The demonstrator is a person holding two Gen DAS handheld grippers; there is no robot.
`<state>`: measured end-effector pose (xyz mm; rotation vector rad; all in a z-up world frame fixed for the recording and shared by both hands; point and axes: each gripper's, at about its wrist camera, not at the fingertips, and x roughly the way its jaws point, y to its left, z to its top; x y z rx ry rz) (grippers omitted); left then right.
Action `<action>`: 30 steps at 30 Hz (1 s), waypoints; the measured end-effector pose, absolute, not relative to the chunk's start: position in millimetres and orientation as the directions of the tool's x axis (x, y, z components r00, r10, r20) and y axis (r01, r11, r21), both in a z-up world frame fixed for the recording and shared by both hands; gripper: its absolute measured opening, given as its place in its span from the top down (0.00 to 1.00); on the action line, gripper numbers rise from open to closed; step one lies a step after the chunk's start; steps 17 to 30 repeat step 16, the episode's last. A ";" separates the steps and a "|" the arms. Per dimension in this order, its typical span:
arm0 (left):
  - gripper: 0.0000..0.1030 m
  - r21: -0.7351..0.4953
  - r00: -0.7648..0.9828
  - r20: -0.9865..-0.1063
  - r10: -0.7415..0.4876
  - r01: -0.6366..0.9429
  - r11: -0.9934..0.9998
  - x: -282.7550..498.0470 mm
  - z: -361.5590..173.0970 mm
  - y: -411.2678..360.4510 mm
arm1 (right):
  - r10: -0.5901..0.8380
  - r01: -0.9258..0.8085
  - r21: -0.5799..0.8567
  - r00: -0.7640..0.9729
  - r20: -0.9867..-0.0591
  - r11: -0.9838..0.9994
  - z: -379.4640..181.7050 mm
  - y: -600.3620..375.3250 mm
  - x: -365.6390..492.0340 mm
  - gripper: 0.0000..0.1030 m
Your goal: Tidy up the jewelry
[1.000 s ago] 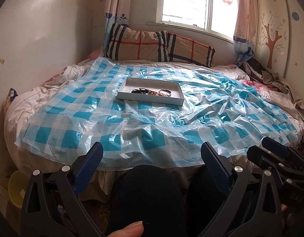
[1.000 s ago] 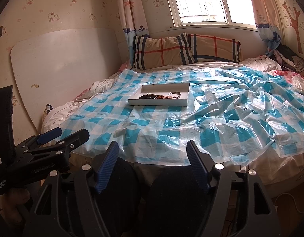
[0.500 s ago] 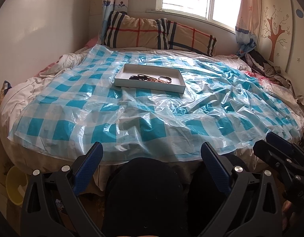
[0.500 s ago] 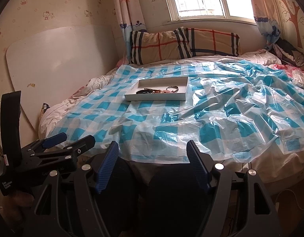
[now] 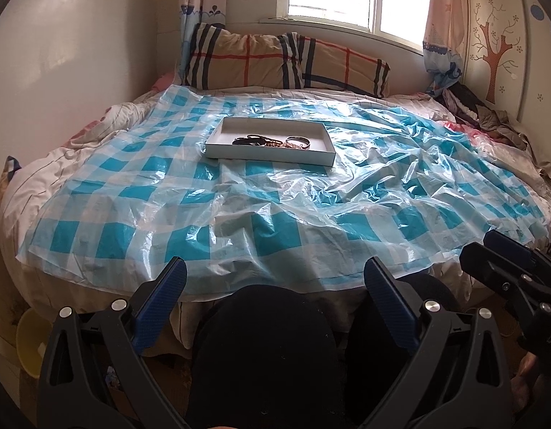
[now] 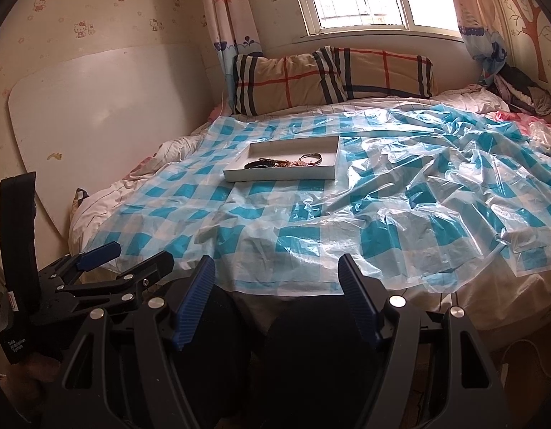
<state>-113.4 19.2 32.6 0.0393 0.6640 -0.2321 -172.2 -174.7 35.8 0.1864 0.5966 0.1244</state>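
Observation:
A shallow white tray [image 5: 218, 135] lies on the bed's blue-checked plastic sheet [image 5: 239, 196]. In it are dark hair ties or bracelets [image 5: 252, 139] and a metal bangle [image 5: 297, 141]. The tray also shows in the right wrist view [image 6: 275, 174], with the bangle [image 6: 310, 158] near its right end. My left gripper [image 5: 275, 279] is open and empty, short of the bed's near edge. My right gripper [image 6: 278, 273] is open and empty too, beside it. Each gripper shows at the edge of the other's view.
Two plaid pillows [image 5: 286, 62] lie at the head of the bed under the window. A white board [image 6: 96, 107] leans on the left wall. Crumpled clothes [image 5: 482, 114] lie at the far right. A yellow basin [image 5: 28, 339] stands on the floor at the left. My dark-clothed knees are below the grippers.
Both grippers have moved up and toward the bed, so the tray sits lower and larger in both views. Both jaws stay open.

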 end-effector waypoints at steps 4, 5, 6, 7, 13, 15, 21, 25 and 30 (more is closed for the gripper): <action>0.07 -0.031 0.766 -0.611 -0.200 0.230 0.973 -115.1 33.9 19.2 | 0.170 -0.064 0.208 0.820 -0.546 0.976 36.1 -175.1 -172.3 0.33; 0.07 -0.028 0.767 -0.610 -0.198 0.230 0.973 -115.6 34.3 19.0 | 0.170 -0.064 0.208 0.821 -0.545 0.976 35.9 -175.4 -172.3 0.33; 0.07 -0.028 0.767 -0.611 -0.197 0.229 0.973 -115.8 34.3 18.8 | 0.169 -0.063 0.209 0.822 -0.544 0.976 36.5 -175.3 -172.4 0.33; 0.07 -0.030 0.765 -0.613 -0.197 0.227 0.974 -115.4 34.1 19.2 | 0.169 -0.063 0.208 0.823 -0.543 0.976 36.4 -175.7 -172.2 0.33; 0.07 -0.068 0.706 -0.681 -0.195 0.204 0.976 -104.7 27.2 24.4 | 0.165 -0.060 0.207 0.825 -0.540 0.977 39.1 -175.5 -173.9 0.33; 0.07 -0.070 0.706 -0.681 -0.194 0.202 0.977 -105.5 26.3 25.3 | 0.165 -0.059 0.207 0.826 -0.539 0.977 39.1 -175.6 -174.0 0.33; 0.07 -0.067 0.709 -0.678 -0.193 0.202 0.977 -106.2 26.6 25.4 | 0.164 -0.059 0.207 0.826 -0.539 0.977 39.0 -175.6 -173.9 0.33; 0.07 -0.067 0.709 -0.678 -0.193 0.202 0.977 -106.2 26.6 25.4 | 0.164 -0.059 0.207 0.826 -0.539 0.977 39.0 -175.6 -173.9 0.33; 0.07 -0.067 0.709 -0.678 -0.193 0.202 0.977 -106.2 26.6 25.4 | 0.164 -0.059 0.207 0.826 -0.539 0.977 39.0 -175.6 -173.9 0.33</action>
